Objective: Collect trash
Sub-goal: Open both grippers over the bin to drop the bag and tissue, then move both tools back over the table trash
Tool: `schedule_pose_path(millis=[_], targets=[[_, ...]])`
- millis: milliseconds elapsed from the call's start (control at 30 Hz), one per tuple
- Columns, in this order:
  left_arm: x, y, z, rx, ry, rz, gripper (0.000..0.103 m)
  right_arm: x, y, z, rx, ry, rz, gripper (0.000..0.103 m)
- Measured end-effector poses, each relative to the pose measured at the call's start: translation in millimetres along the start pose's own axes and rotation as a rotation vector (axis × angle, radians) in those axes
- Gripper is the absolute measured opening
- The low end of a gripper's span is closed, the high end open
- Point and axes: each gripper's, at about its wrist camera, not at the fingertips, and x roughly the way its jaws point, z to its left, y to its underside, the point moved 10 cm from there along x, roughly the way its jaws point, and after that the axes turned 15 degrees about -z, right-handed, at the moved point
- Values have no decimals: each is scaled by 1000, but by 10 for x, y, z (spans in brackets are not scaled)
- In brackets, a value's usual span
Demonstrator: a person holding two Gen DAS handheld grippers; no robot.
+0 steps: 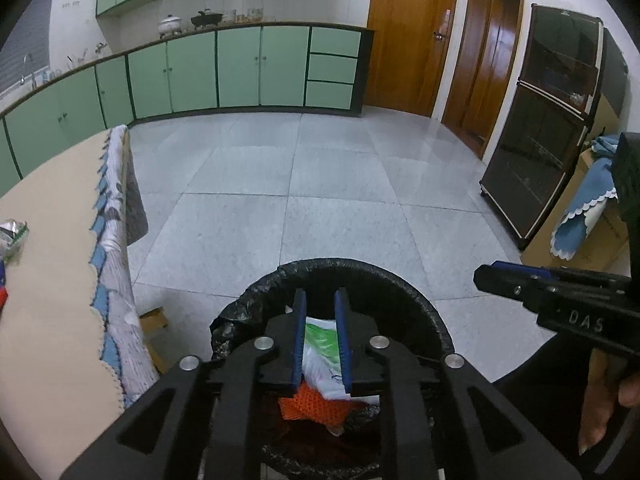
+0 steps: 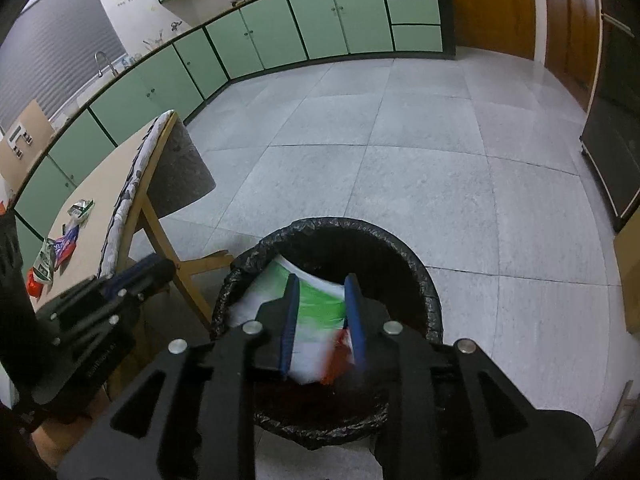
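Trash wrapper (image 1: 320,344), white and green, inside black-lined bin (image 1: 400,276), left gripper (image 1: 321,300) and right gripper (image 2: 322,280) above it, jaws apart, clamping nothing, more wrappers (image 2: 60,246) near table (image 2: 104,184) edge.

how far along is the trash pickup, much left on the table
Done: an orange wrapper lies in the bin. In hand: a white-green wrapper sits between the open right claw over the bin, seemingly dropping. Left: several wrappers on the table.
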Motion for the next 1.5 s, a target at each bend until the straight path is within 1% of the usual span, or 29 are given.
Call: schedule_pose_path(millis=[133, 200, 233, 300, 333, 367, 500, 600, 700, 833, 967, 1100, 1167, 1233, 1400, 1500], targets=[[-71, -3, 45, 3, -22, -11, 32, -42, -37, 26, -14, -9, -14, 24], [-191, -35, 126, -12, -41, -26, 34, -73, -39, 64, -28, -15, -19, 24], [-260, -53, 183, -19, -56, -34, 39, -91, -48, 109, -40, -21, -23, 25], [-403, -105, 299, -28, -86, -50, 47, -125, -73, 203, -64, -36, -32, 31], [-494, -133, 368, -28, -104, -61, 50, -147, -85, 278, -78, -48, -39, 33], [-561, -157, 422, -27, -118, -69, 50, -170, -101, 375, -97, -63, -46, 35], [-981, -258, 755, -57, -200, -115, 59, -251, -152, 826, -171, -137, -71, 36], [-1337, -266, 1091, -88, -277, -146, 60, -306, -176, 1286, -233, -220, -85, 36], [-1751, -191, 1522, -114, -374, -173, 61, -337, -168, 1795, -290, -306, -91, 36], [-2294, -74, 2139, -147, -510, -198, 61, -338, -78, 2444, -350, -408, -82, 36], [-2699, 24, 2600, -165, -602, -225, 62, -304, 69, 3094, -410, -502, -68, 36], [-2891, 108, 2931, -161, -655, -235, 62, -217, 219, 3611, -457, -559, -47, 36], [-2967, 159, 3100, -169, -671, -244, 62, -121, 293, 3822, -477, -570, -34, 36], [-2997, 212, 3188, -179, -680, -247, 62, -17, 372, 3972, -496, -572, -20, 36], [-3014, 310, 3449, -202, -691, -243, 62, 220, 474, 4187, -543, -571, 3, 36], [-2996, 313, 3596, -208, -694, -247, 62, 349, 457, 4277, -559, -567, 5, 36]])
